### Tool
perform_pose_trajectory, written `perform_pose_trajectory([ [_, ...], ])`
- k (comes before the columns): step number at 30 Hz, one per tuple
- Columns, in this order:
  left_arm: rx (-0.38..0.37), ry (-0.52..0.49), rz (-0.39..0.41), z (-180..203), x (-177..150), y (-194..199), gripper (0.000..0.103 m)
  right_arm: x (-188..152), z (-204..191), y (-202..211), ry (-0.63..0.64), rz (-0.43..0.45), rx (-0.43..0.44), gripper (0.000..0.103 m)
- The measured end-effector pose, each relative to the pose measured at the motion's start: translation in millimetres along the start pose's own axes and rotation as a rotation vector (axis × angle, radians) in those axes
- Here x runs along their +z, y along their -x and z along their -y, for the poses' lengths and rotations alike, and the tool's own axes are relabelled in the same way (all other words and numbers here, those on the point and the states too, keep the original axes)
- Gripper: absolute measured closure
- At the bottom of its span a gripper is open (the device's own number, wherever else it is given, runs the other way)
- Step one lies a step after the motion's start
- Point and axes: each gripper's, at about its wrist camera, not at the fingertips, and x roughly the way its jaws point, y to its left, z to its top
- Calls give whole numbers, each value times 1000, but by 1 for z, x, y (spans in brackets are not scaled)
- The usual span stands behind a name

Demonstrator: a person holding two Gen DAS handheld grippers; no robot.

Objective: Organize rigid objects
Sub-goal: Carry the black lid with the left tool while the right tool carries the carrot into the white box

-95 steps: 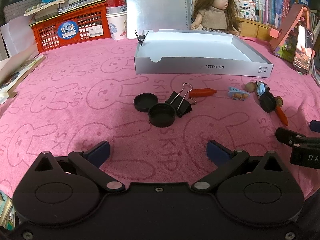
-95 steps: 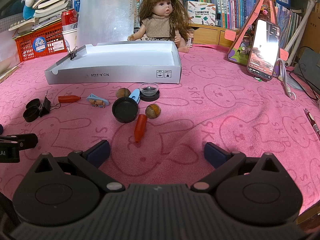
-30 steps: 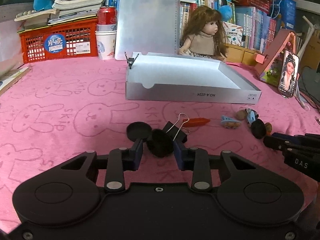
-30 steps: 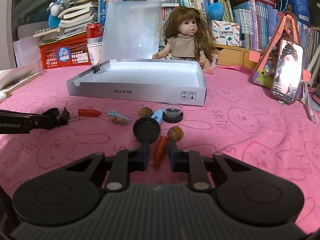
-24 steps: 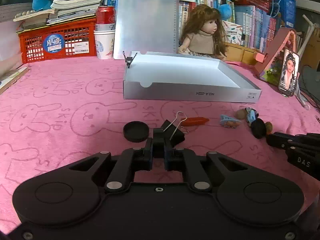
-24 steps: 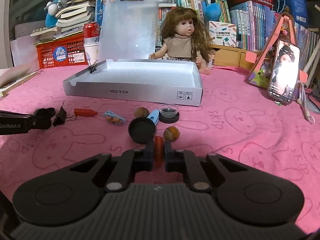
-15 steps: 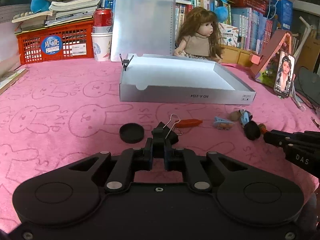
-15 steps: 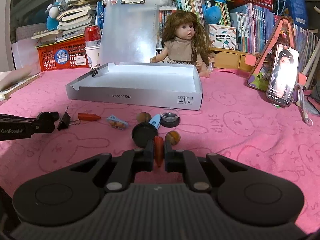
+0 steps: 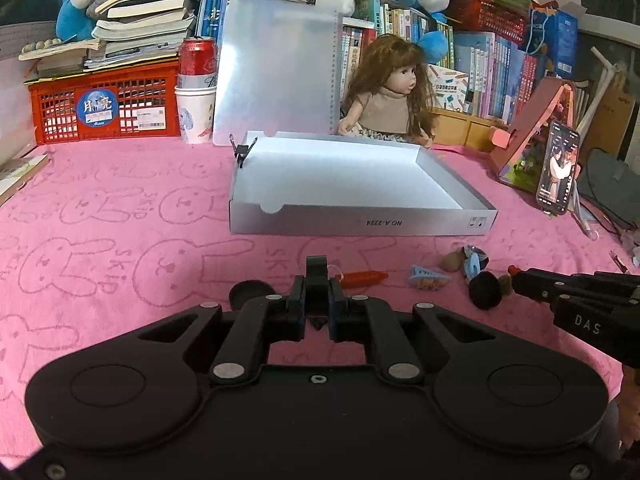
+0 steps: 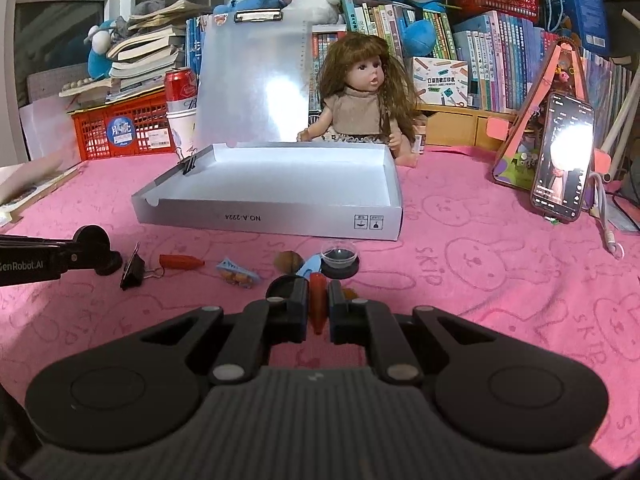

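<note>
My left gripper is shut on a black round cap, held edge-on above the pink cloth. In the right wrist view that cap shows at the left gripper's tip. My right gripper is shut on an orange carrot-shaped piece, lifted off the cloth. An open white box stands ahead of both. On the cloth lie a second black cap, a black binder clip, another orange piece, a blue clip, a black lid, walnuts and a small clear cup.
A doll, a clipboard, a red basket and a can on paper cups stand behind the box. A phone on a pink stand is at the right. A binder clip grips the box's left corner.
Both grippers closed from open: the left on the black cap, the right on the orange piece. Both have since lifted their objects off the cloth and moved up.
</note>
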Motion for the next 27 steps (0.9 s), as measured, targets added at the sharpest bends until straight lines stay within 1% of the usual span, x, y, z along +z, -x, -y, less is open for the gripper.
perform_pose_trajectory([
  [5,-9,-1,-6,3,11,-5,93,9,4,-5,-25,-6,2,90],
  [9,-13,2,-13,4,20,-14,93,19,9,-16,-68,-22,5,90],
  [22,-34,45,-48,5,63,-54,93,58,21,-54,-151,-59,10,90],
  [27,-33,43,-56,9,81,-71,93,72,23,-66,-168,-59,9,90],
])
